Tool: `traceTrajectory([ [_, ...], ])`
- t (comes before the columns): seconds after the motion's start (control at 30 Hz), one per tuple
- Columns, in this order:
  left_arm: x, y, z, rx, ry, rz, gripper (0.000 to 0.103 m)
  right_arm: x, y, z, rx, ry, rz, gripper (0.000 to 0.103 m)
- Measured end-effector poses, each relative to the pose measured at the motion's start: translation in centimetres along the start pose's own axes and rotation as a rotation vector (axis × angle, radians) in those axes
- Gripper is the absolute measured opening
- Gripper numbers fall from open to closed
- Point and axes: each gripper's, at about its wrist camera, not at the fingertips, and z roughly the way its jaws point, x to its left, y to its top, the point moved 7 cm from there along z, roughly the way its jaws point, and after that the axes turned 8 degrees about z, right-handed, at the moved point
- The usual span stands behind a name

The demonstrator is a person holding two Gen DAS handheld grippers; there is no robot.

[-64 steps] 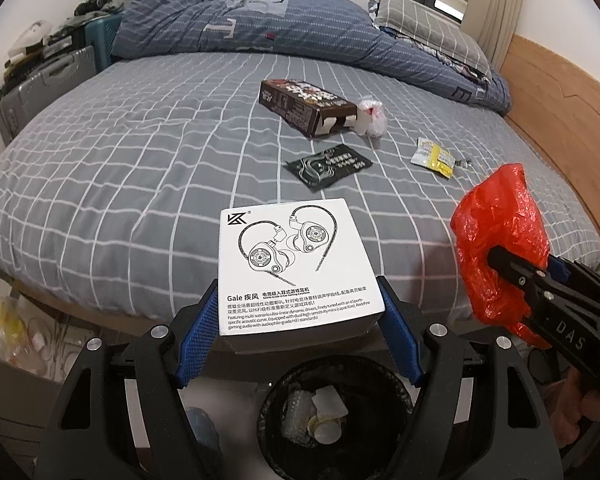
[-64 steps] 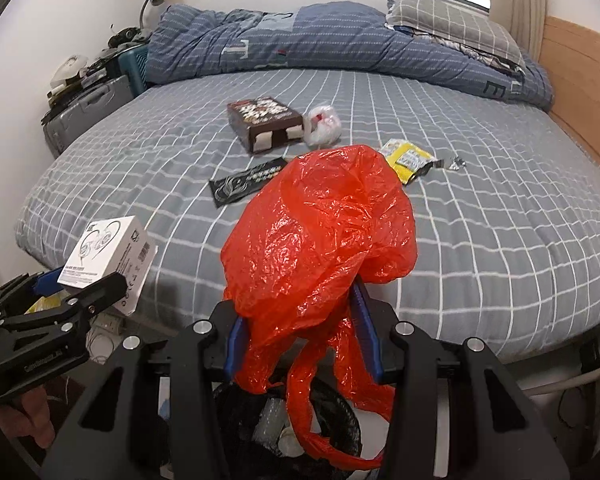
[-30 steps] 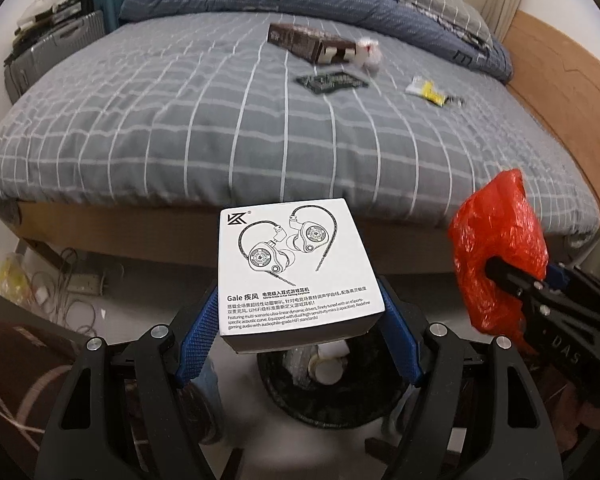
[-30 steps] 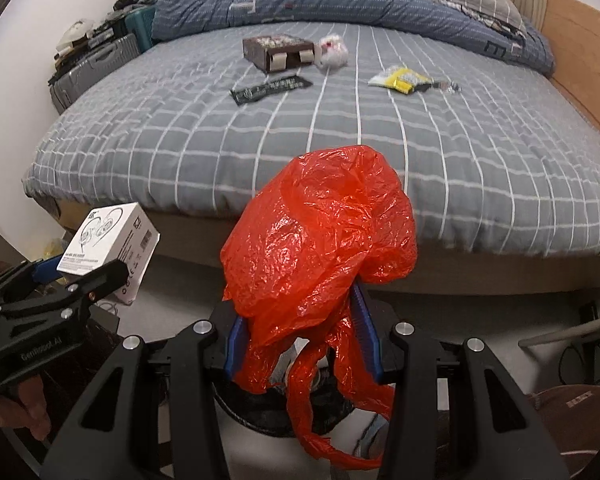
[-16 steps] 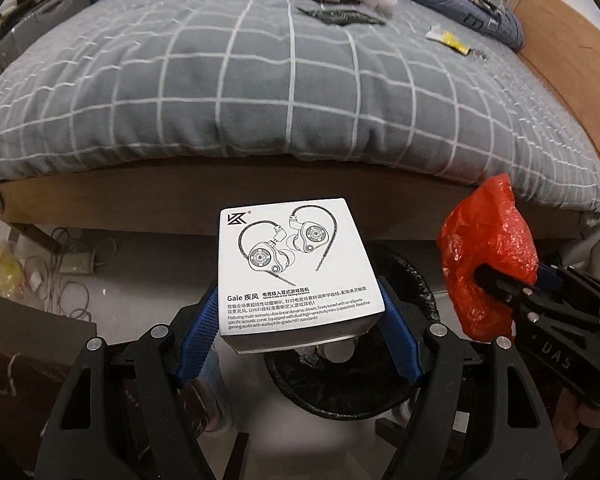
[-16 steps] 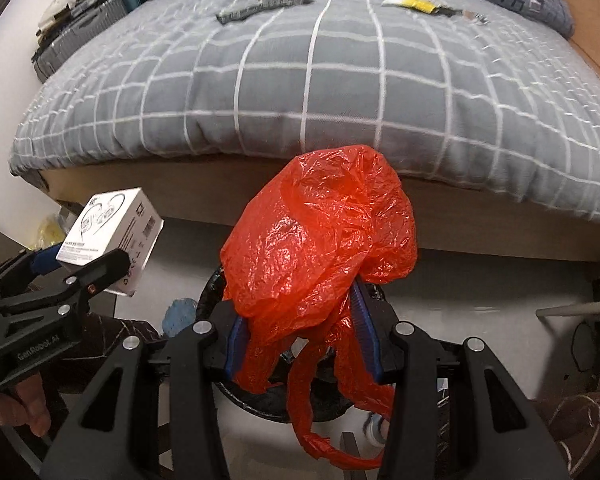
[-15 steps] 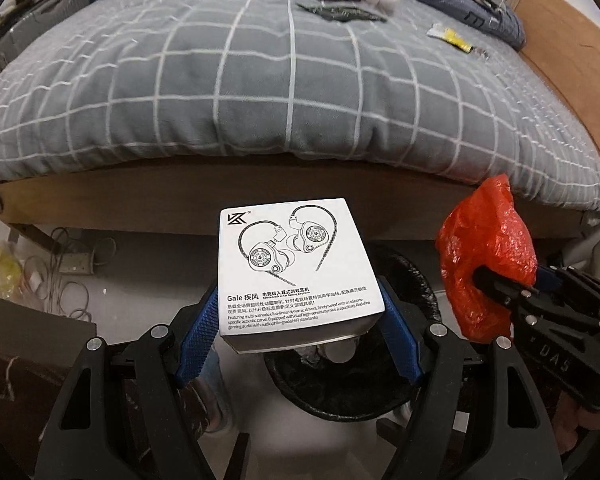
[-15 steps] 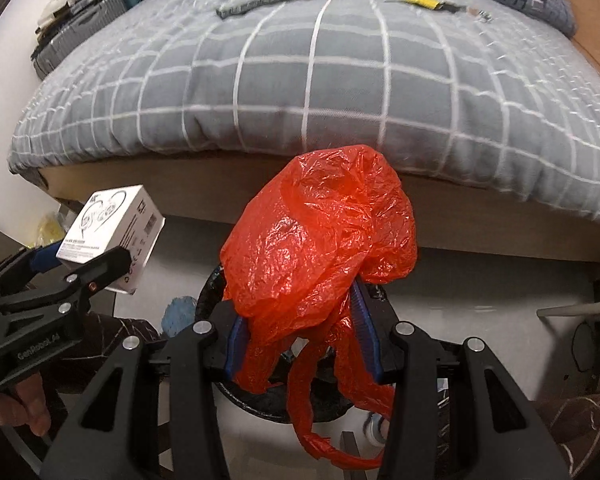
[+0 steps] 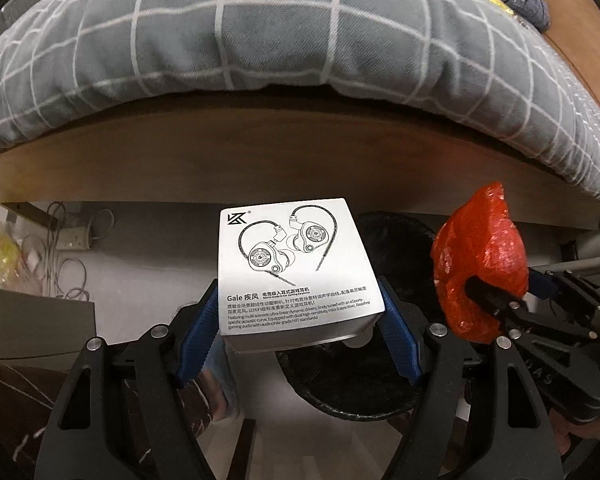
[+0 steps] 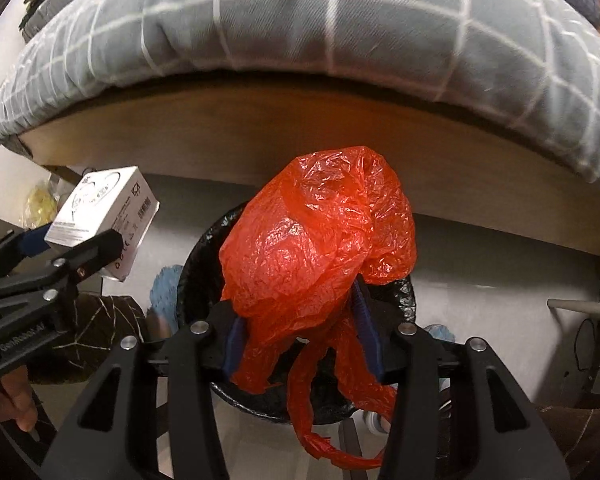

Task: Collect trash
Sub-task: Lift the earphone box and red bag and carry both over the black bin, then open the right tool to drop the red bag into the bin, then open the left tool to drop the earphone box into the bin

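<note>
The dropping step is in hand. The white earphone box (image 9: 296,268) is clamped between the pads of the left gripper (image 9: 300,340), above the black-lined trash bin (image 9: 340,388) on the floor beside the bed (image 9: 260,40). The right gripper (image 10: 302,344) has just been opening, with the red plastic bag (image 10: 316,248) between its jaws, seemingly still touched by the pads. Next, both jaws must be widened over the bin mouth.

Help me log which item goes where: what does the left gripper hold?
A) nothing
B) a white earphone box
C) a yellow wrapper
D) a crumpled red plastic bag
B: the left gripper clamps the white earphone box; the red plastic bag sits in the right gripper.
</note>
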Motion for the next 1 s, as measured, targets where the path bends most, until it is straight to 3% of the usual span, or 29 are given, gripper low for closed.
traceTrajectory([
  [0.27,0.8,-0.1,0.5,0.014,0.008,-0.014,0.072,1.1,-0.1,1.6,0.024,-0.006,-0.033,0.055],
  [0.53,-0.1,0.1,0.2,0.012,0.002,-0.002,0.072,0.8,0.5,0.2,-0.030,-0.008,-0.014,0.079],
  [0.77,-2.5,0.7,0.3,0.015,-0.013,0.028,0.072,-2.0,0.6,-1.7,-0.093,-0.036,0.028,0.092],
  [1.0,-5.8,1.1,0.7,0.022,-0.030,0.080,0.072,-7.4,0.5,-3.4,-0.132,-0.098,0.122,0.095],
])
